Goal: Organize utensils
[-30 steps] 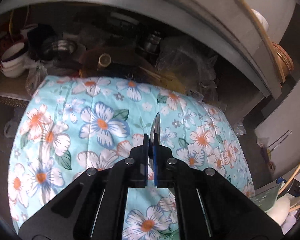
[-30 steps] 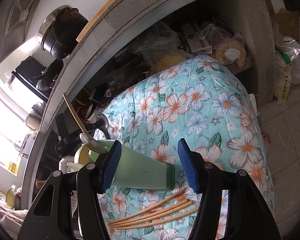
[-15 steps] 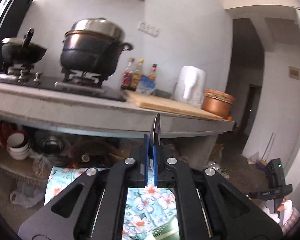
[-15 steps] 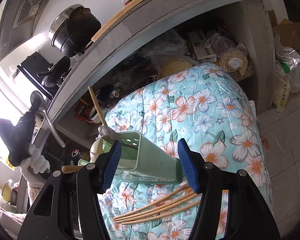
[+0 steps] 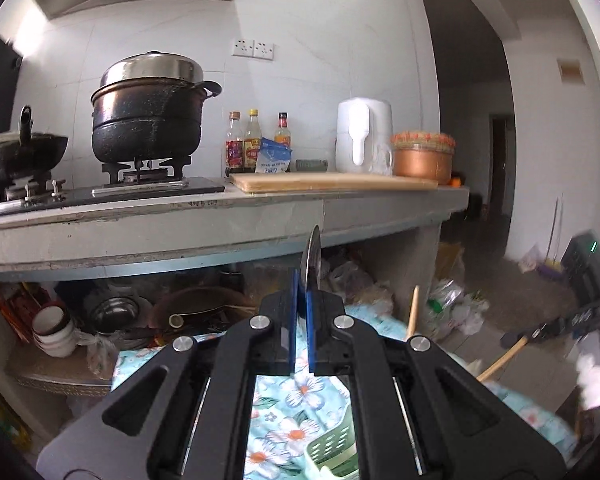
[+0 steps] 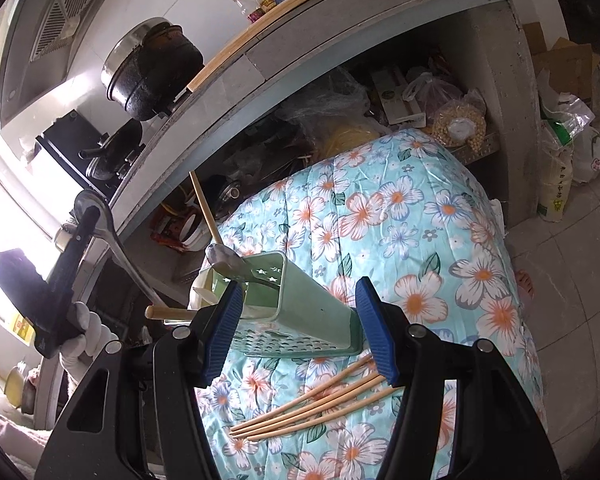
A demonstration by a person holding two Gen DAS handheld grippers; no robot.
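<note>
Gripping a spoon (image 5: 313,258) edge-on, left gripper (image 5: 300,304) jaws shut, near-level; right gripper (image 6: 300,312) jaws clamping tilted green caddy (image 6: 284,304).

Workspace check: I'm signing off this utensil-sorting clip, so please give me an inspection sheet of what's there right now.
Surface: floral cloth, wrinkled, draped over a rounded top.
Job's things: green utensil holder tipped over, with utensils sticking out of its mouth; chopsticks loose on the cloth beside it; steel spoon held off the cloth.
Clutter: bags and stacked bowls on the shelf under the counter.
Claws: left claw shut on the steel spoon; right claw shut on the holder.
Cables: nothing seen.
Surroundings: counter with a stove, black pot, bottles, cutting board and white kettle.
</note>
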